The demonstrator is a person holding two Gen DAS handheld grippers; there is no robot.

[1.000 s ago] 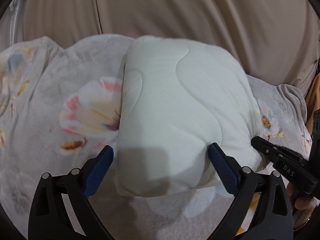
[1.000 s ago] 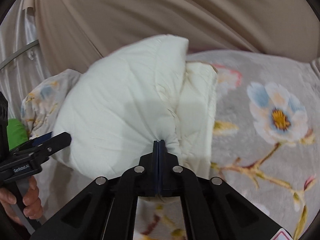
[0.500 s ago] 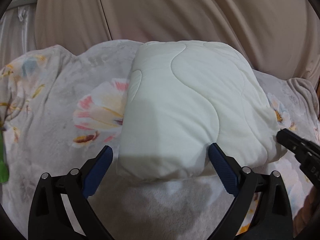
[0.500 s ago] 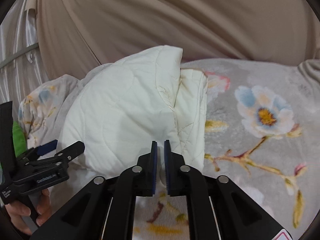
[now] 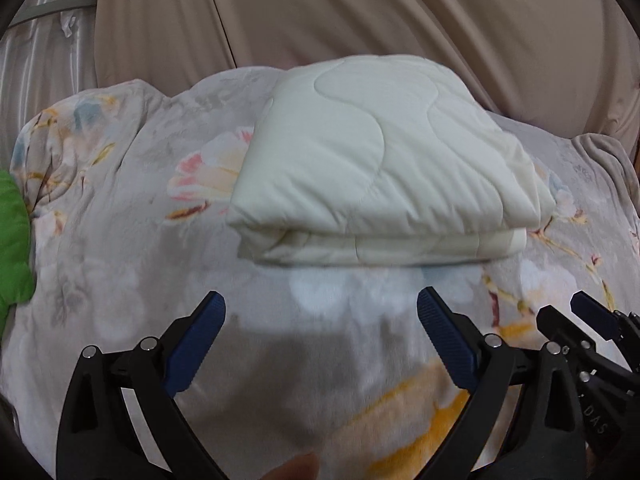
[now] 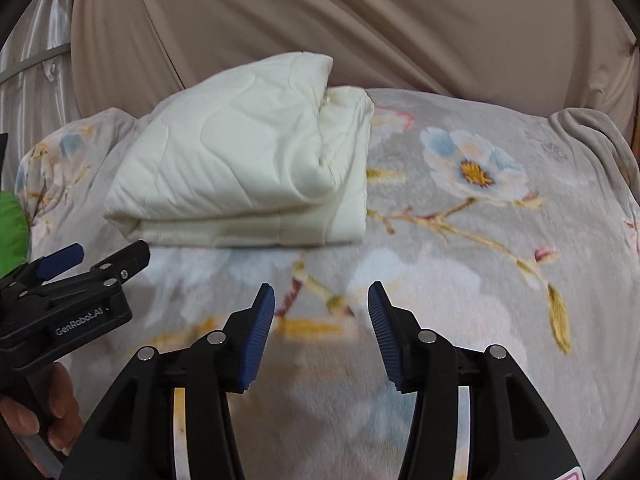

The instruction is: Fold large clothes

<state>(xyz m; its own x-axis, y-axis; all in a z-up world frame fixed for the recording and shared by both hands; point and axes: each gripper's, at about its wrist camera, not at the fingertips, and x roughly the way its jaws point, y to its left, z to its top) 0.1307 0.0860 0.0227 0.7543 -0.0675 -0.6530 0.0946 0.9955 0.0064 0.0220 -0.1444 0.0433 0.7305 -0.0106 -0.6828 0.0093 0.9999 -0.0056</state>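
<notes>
A cream quilted cloth [image 5: 376, 168] lies folded into a thick rectangle on the floral blanket [image 5: 120, 264]. It also shows in the right wrist view [image 6: 248, 172], at the left. My left gripper [image 5: 320, 312] is open and empty, a short way in front of the cloth's near edge. My right gripper [image 6: 320, 304] is open and empty, in front of and right of the cloth's near right corner. Each gripper shows in the other's view: the right one [image 5: 576, 316] at the lower right, the left one [image 6: 104, 256] at the lower left.
The grey floral blanket [image 6: 480, 240] covers the whole surface. Beige curtain folds [image 5: 400, 12] hang behind it. A green cloth [image 5: 12, 240] lies at the left edge. A silvery curtain [image 5: 40, 40] hangs at the far left.
My right gripper opened and let go of the cloth's corner. Both grippers pulled back from the cloth, which now lies flat and folded.
</notes>
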